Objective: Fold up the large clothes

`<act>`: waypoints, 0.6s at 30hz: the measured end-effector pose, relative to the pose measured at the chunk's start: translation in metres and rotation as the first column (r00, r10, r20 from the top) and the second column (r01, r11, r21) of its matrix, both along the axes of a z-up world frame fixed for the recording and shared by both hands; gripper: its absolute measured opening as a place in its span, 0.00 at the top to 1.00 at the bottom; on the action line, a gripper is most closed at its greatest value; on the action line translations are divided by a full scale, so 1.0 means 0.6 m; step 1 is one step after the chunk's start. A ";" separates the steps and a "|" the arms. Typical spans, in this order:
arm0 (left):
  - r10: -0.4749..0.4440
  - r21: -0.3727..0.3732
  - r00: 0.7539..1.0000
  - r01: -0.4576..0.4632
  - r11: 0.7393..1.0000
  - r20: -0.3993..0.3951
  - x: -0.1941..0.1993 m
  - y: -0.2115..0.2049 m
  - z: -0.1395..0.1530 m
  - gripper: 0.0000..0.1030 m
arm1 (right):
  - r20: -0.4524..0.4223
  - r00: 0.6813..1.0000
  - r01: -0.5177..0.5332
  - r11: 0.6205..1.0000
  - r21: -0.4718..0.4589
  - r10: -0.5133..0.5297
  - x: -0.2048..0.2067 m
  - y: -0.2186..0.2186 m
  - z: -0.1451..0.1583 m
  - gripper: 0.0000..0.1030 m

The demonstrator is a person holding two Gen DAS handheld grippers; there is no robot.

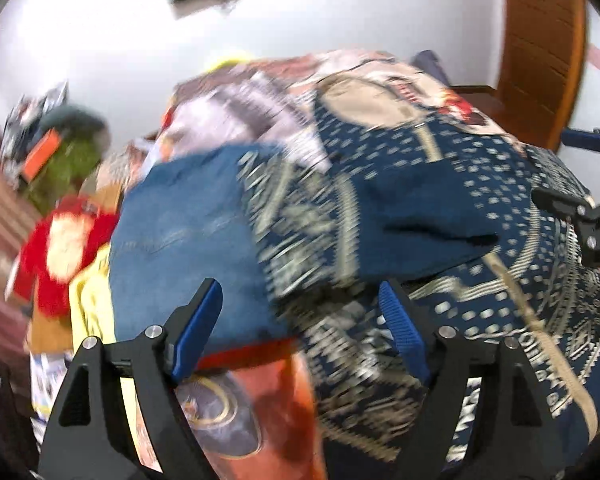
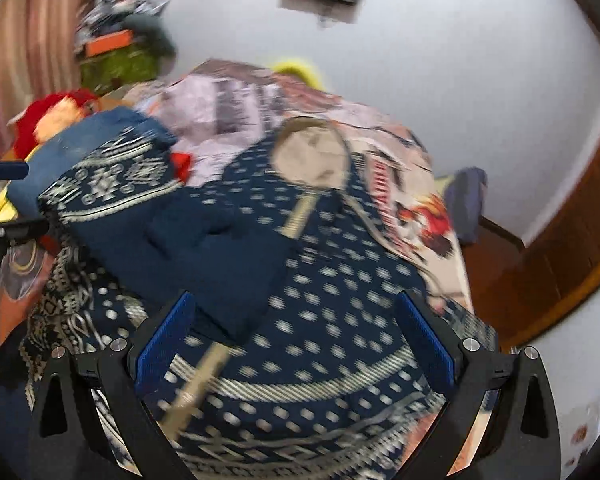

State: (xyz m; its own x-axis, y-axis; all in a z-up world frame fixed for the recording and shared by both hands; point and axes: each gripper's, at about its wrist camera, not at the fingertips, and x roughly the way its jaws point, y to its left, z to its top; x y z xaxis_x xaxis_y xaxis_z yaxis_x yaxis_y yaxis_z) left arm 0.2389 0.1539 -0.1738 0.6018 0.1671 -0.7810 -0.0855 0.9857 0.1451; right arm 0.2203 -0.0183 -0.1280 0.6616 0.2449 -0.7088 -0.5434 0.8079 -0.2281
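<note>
A large navy garment with white dots and cream bands lies spread on the bed, its neck opening toward the far end. One part is folded over the middle and shows a plain navy side. My left gripper hovers open over the garment's left edge, with nothing between its blue pads. My right gripper hangs open above the dotted lower part, and no cloth is pinched. Each gripper shows at the edge of the other's view: the right gripper and the left gripper.
A blue denim piece lies left of the garment, with red and yellow clothes beyond it. The printed bedsheet covers the bed. A wooden door stands at the right, a green bag at the far left.
</note>
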 end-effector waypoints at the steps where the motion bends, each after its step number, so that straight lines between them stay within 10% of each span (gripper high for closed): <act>1: 0.029 -0.021 0.999 -0.029 0.999 -0.015 -0.001 0.018 -0.010 0.22 | -0.011 1.000 -0.024 1.000 -0.011 0.024 0.002 0.021 -0.008 0.04; 10: 0.118 -0.146 0.992 -0.124 0.981 -0.052 0.007 0.083 -0.062 0.22 | -0.116 0.984 -0.152 0.981 -0.119 0.139 0.037 0.159 -0.086 0.21; 18: 0.140 -0.191 0.989 -0.145 0.971 -0.039 0.045 0.081 -0.082 0.22 | -0.201 0.970 -0.162 0.979 -0.123 0.135 0.071 0.203 -0.135 0.78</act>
State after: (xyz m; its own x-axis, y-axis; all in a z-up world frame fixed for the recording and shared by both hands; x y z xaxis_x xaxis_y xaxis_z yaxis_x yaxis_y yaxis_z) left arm 0.2658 0.2027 -0.2228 0.5621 0.0947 -0.8217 -0.2259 0.9732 -0.0423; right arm 0.2631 0.1034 -0.2090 0.4743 0.2214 -0.8521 -0.6994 0.6826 -0.2119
